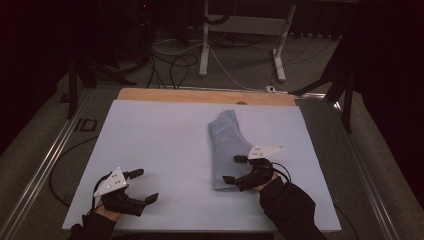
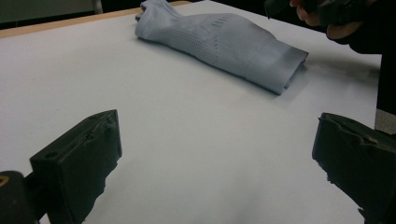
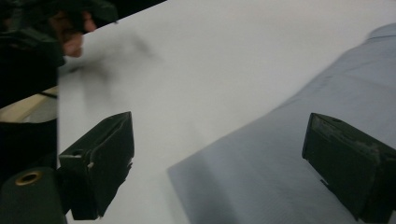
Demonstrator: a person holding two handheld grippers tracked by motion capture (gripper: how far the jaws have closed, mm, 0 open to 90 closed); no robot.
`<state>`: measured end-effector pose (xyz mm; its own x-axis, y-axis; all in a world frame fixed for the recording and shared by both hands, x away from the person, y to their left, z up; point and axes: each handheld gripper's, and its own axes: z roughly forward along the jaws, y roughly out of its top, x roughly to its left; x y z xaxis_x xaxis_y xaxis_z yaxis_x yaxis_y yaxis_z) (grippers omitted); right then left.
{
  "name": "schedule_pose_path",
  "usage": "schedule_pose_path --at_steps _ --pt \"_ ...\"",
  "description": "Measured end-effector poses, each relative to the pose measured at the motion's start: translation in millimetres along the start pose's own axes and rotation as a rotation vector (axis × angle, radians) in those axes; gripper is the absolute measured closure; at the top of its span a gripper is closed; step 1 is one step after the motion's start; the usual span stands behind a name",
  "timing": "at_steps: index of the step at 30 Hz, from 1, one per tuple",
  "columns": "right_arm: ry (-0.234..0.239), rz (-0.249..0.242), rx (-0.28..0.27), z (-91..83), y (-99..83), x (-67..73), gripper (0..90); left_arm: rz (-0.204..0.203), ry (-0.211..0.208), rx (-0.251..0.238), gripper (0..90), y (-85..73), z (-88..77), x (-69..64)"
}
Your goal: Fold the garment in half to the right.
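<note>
Counter (image 1: pixel 165 150): covered by a pale blue-white sheet; a strip of bare wood is seen along the far edge.
Garment (image 1: pixel 227 150): a folded grey-blue cloth item is laid flat on the right half of the counter, its narrow end toward the far edge and its wide folded end toward the person; a perforated knit pattern is visible in the left gripper view (image 2: pixel 224 44).
Left hand-held gripper (image 1: pixel 141 186): held low over the near left corner of the counter, well apart from the garment; the jaws are spread wide and nothing is held between them.
Right hand-held gripper (image 1: pixel 235 169): positioned at the near right edge of the garment; the jaws are spread wide, one over the cloth and one over the bare sheet, with nothing gripped.
Sleeves (image 1: pixel 292 210): dark, entering from the bottom edge.
</note>
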<state>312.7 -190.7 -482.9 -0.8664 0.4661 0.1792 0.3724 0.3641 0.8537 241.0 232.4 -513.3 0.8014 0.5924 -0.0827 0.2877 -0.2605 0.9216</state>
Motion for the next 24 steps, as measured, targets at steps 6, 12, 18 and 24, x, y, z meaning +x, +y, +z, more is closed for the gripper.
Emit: schedule_pose_path --at_steps 6,12,18,24 --pt "-0.054 -0.007 -0.025 -10.1 -4.0 -2.8 9.0 0.017 -0.01 0.004 2.0 0.0 0.4 -2.1" --pt "-0.074 -0.019 -0.036 -20.3 -8.8 -4.5 9.0 0.014 0.001 -0.001 2.0 0.0 -3.6 0.9" --pt "-0.107 -0.034 -0.038 -35.5 -22.3 -6.9 9.1 0.016 0.012 -0.005 2.1 -0.5 -6.4 3.6" --pt "-0.121 -0.008 -0.046 -46.1 -34.4 -8.9 9.0 0.008 0.019 -0.002 2.0 -3.0 -8.7 7.6"
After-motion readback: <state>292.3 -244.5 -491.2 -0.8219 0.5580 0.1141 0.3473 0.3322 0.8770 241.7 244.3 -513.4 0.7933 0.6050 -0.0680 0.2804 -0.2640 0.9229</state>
